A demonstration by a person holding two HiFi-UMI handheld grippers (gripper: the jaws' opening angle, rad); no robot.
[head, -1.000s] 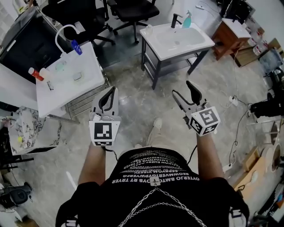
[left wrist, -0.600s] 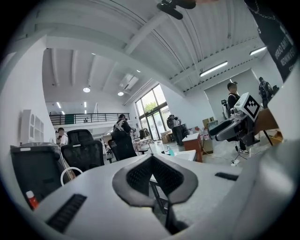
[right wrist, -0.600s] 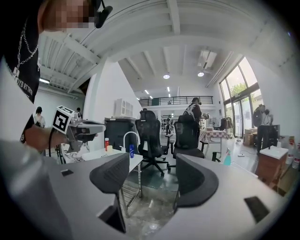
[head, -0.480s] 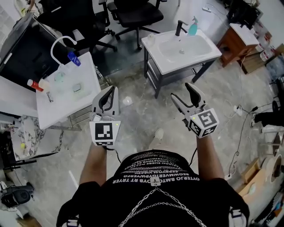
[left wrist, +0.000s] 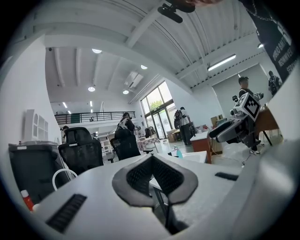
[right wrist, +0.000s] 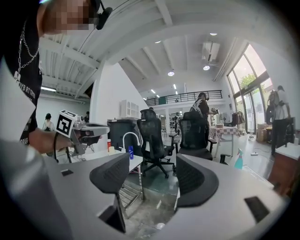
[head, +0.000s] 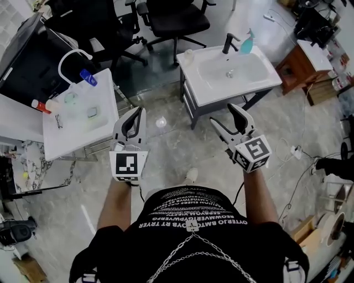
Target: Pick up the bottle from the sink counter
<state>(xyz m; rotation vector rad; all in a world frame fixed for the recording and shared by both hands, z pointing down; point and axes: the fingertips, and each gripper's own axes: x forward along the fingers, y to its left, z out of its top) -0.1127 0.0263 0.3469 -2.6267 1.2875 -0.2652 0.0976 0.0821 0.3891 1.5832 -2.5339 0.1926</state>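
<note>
The bottle (head: pixel 247 43) is a teal spray bottle standing at the back of the white sink counter (head: pixel 206 88), next to a black tap (head: pixel 228 41). It also shows small and far off as the bottle (right wrist: pixel 238 159) in the right gripper view and the bottle (left wrist: pixel 178 153) in the left gripper view. My left gripper (head: pixel 136 115) is held over the floor with its pads (left wrist: pixel 140 176) pressed together and nothing between them. My right gripper (head: pixel 227 117) hangs just short of the counter's front edge, open and empty, its pads (right wrist: pixel 112 176) well apart.
A second white table (head: pixel 58 135) at the left carries a white curved tap (head: pixel 74 55), a blue bottle (head: pixel 87 77) and a red-capped bottle (head: pixel 38 104). Black office chairs (head: pixel 171 16) stand behind. A wooden cabinet (head: pixel 312 61) is at the right. Cables lie on the floor.
The sink counter and the left table have slid down and closer in the head view as the person walks forward. Both grippers keep the same pose in front of the body.
</note>
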